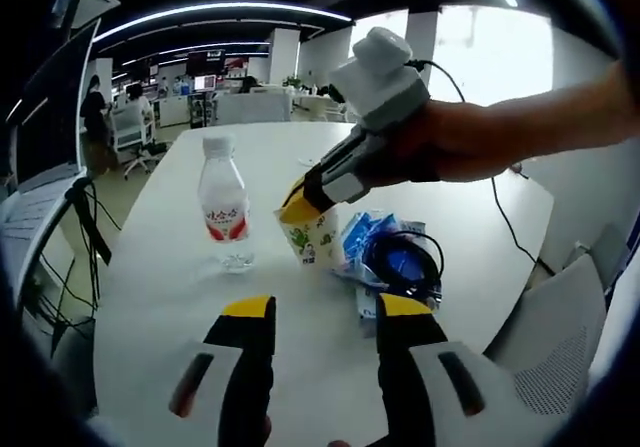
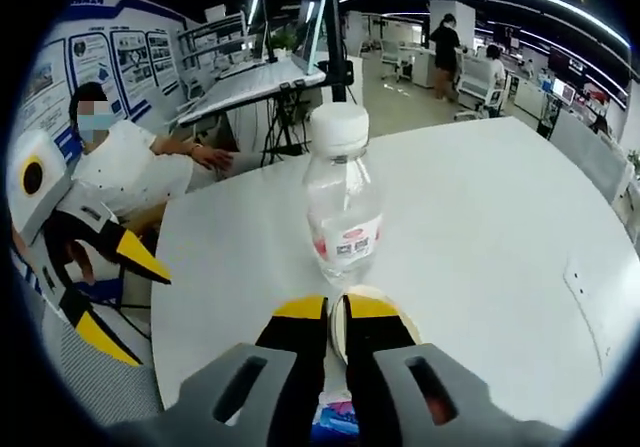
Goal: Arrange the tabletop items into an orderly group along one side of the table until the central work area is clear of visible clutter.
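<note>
A white paper cup (image 1: 314,239) with a printed pattern stands on the white table (image 1: 180,297), just right of a clear water bottle (image 1: 222,203) with a red label and white cap. My right gripper (image 1: 300,203), held by a hand, comes in from the right and is shut on the cup's rim. In the right gripper view, its narrow-set jaws (image 2: 336,312) pinch the cup rim (image 2: 368,295), with the bottle (image 2: 342,207) right behind. My left gripper (image 1: 327,312) is open over bare table, with nothing between its jaws; it also shows as the left gripper (image 2: 122,295).
A blue packet (image 1: 360,235) and a coiled black cable (image 1: 405,264) lie right of the cup. A person in a white shirt (image 2: 130,172) sits at the table's edge. A monitor on a stand (image 1: 45,117) is beside the table. The far tabletop (image 2: 500,217) is bare.
</note>
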Tool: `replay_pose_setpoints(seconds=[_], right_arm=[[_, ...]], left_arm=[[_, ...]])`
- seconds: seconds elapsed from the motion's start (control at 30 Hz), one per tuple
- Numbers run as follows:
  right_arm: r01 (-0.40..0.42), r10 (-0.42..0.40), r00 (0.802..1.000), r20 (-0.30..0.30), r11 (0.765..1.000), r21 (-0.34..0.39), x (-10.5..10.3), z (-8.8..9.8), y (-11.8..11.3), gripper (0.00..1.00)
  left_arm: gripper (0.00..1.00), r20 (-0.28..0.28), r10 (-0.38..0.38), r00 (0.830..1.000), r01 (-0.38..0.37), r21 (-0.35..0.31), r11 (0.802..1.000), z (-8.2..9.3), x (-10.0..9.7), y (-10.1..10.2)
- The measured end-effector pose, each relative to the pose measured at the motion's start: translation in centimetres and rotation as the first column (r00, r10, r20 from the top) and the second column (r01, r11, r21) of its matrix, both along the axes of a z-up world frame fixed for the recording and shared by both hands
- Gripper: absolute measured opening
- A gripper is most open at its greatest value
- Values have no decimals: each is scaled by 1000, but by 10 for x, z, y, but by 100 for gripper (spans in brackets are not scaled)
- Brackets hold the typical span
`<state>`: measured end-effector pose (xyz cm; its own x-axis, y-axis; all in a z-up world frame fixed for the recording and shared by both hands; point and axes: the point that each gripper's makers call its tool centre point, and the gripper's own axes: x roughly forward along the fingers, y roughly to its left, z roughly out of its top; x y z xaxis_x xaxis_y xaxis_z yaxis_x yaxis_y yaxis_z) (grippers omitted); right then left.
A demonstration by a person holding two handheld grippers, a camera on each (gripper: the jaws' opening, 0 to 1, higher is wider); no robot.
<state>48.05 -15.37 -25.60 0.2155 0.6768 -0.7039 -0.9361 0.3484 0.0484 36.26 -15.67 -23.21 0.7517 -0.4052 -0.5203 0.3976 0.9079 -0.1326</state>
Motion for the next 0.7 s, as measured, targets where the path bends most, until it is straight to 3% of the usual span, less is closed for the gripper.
replay_pose_setpoints(seconds=[0.13, 0.7], right_arm=[[-11, 11, 999, 34, 1000, 1, 5, 8, 3, 0], [-74, 77, 993, 94, 996, -44, 25, -20, 19, 0]], left_arm=[[39, -1, 4, 1000, -4, -1, 1000, 0, 1, 2], [39, 2, 7, 1000, -7, -2, 1000, 0, 7, 4]])
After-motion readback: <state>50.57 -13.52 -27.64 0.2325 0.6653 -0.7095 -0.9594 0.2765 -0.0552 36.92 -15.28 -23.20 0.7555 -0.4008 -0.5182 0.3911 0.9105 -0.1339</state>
